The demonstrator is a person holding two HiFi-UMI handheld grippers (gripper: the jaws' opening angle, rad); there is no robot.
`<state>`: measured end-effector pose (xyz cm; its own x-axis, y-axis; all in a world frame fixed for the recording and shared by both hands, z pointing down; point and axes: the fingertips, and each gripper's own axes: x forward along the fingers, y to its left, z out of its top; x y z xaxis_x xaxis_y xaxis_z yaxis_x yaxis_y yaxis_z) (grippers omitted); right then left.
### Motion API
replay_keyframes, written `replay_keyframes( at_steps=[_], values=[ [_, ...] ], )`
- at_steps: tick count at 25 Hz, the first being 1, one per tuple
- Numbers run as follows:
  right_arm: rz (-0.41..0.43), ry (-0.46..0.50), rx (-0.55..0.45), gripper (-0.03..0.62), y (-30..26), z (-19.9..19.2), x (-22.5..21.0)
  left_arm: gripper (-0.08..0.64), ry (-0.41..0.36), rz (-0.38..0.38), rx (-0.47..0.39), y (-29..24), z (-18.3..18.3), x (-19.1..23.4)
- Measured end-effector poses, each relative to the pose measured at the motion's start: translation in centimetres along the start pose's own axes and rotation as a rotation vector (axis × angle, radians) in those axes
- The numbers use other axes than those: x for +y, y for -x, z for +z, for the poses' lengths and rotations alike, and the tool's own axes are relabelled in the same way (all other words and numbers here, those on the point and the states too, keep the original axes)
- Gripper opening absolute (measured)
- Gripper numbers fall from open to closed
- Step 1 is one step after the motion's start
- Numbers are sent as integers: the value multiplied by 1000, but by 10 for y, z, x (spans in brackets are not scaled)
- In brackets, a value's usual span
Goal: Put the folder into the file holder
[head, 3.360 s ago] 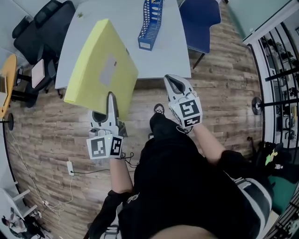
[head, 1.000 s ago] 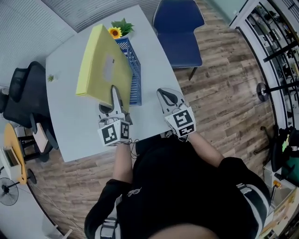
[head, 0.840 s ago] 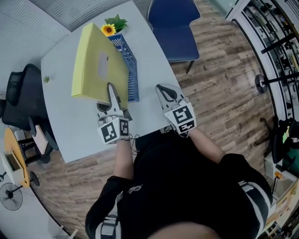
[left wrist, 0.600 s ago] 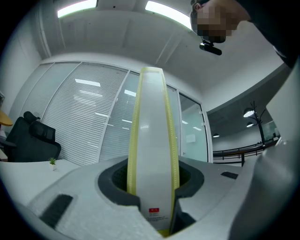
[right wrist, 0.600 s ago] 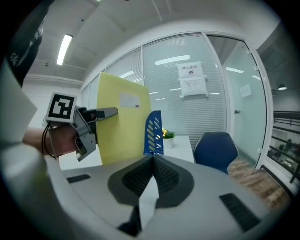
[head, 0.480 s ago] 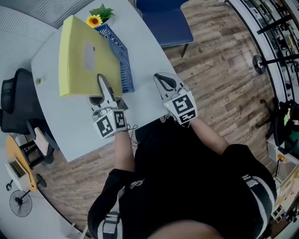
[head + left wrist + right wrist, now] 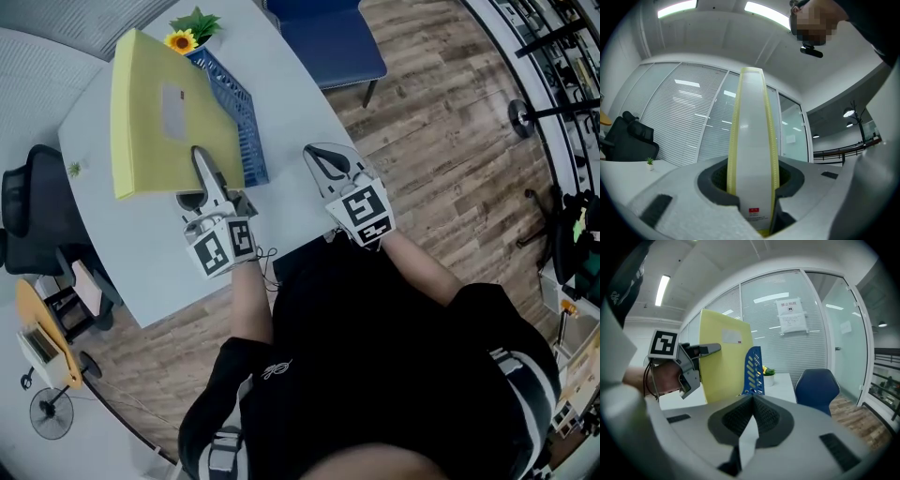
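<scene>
A thick yellow folder (image 7: 155,117) stands on edge above the white table (image 7: 295,122), with my left gripper (image 7: 208,178) shut on its lower end. In the left gripper view the folder's white spine (image 7: 752,140) rises straight up between the left gripper's (image 7: 752,183) jaws. The blue slotted file holder (image 7: 242,117) stands just right of the folder; the folder's right edge overlaps it, and I cannot tell if they touch. My right gripper (image 7: 328,164) hovers over the table's near edge, shut and empty. The right gripper view shows the folder (image 7: 724,357) left of the holder (image 7: 753,369).
A potted sunflower (image 7: 187,28) stands behind the file holder. A blue chair (image 7: 323,37) sits at the table's far right side and a black office chair (image 7: 28,206) at its left. Wood floor lies to the right.
Since the earliest frame the folder has come from over the floor to over the table, beside the file holder. In the last second both grippers have hardly moved; only the head view shifted.
</scene>
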<state>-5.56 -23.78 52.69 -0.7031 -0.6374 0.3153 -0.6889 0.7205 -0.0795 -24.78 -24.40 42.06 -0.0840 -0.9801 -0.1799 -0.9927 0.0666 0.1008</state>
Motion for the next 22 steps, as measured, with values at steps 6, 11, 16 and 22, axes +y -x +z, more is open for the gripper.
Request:
replay_keyframes(
  at_steps=[6, 11, 16, 22],
  values=[
    [4, 5, 3, 5, -1, -1, -1, 164, 23, 15, -18, 3, 2, 2],
    [10, 3, 18, 5, -1, -7, 2, 164, 30, 28, -40, 3, 2, 3],
    [16, -1, 25, 5, -1, -10, 3, 167, -24, 21, -31, 2, -6, -2],
    [18, -3, 26, 5, -4, -10, 4, 173, -26, 22, 4, 7, -18, 0]
  ],
)
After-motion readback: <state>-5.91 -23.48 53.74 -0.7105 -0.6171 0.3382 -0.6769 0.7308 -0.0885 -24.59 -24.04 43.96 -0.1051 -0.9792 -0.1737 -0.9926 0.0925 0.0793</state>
